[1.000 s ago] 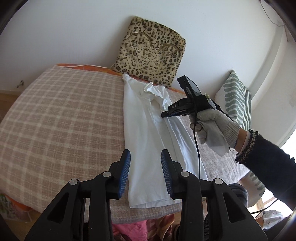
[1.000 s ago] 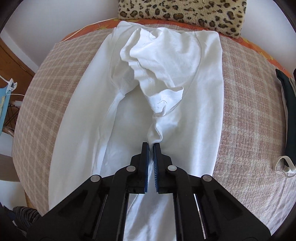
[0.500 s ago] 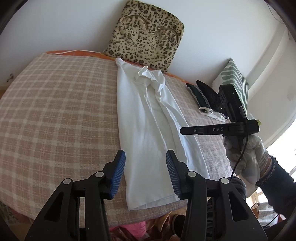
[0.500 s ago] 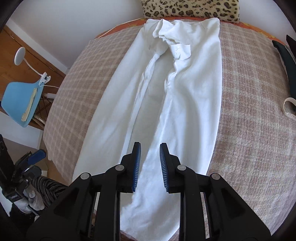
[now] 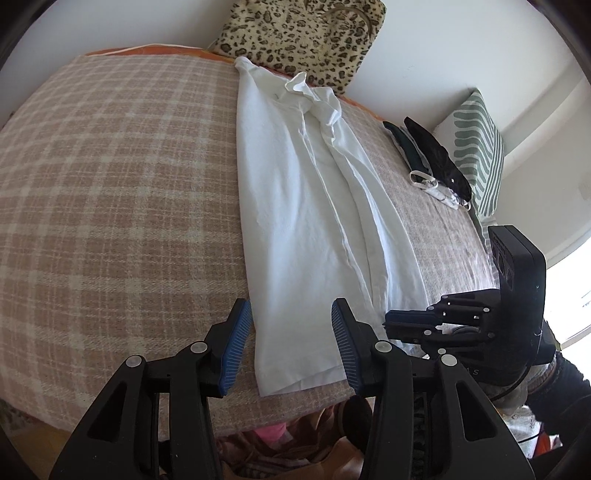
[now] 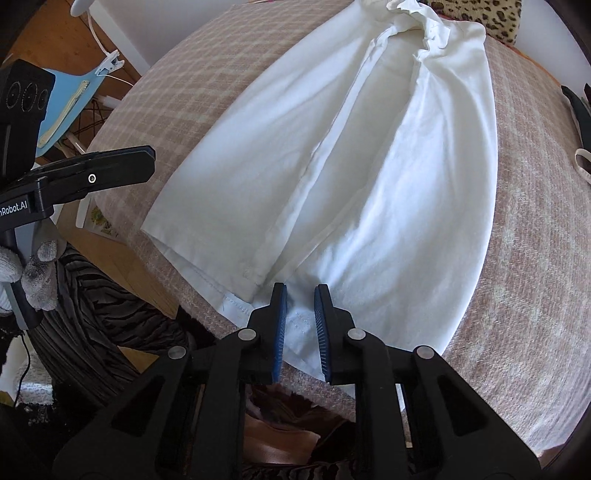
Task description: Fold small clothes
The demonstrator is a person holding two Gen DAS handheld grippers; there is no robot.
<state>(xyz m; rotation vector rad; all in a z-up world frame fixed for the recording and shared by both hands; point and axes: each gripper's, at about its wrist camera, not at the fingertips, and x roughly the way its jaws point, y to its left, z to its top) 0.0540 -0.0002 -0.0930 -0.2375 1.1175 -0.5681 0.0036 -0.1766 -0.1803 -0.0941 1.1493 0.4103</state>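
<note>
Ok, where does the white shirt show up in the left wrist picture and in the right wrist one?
Left wrist: the white shirt runs from top centre down to the left gripper, whose jaws are open.
Right wrist: the shirt fills the middle, its hem reaching the right gripper, jaws slightly apart.
Shared landmark: the leopard-print cushion at the shirt's far end.

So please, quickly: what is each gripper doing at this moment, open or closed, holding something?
Left gripper: open, holding nothing, above the white garment.
Right gripper: open, holding nothing, at the garment's near hem.
</note>
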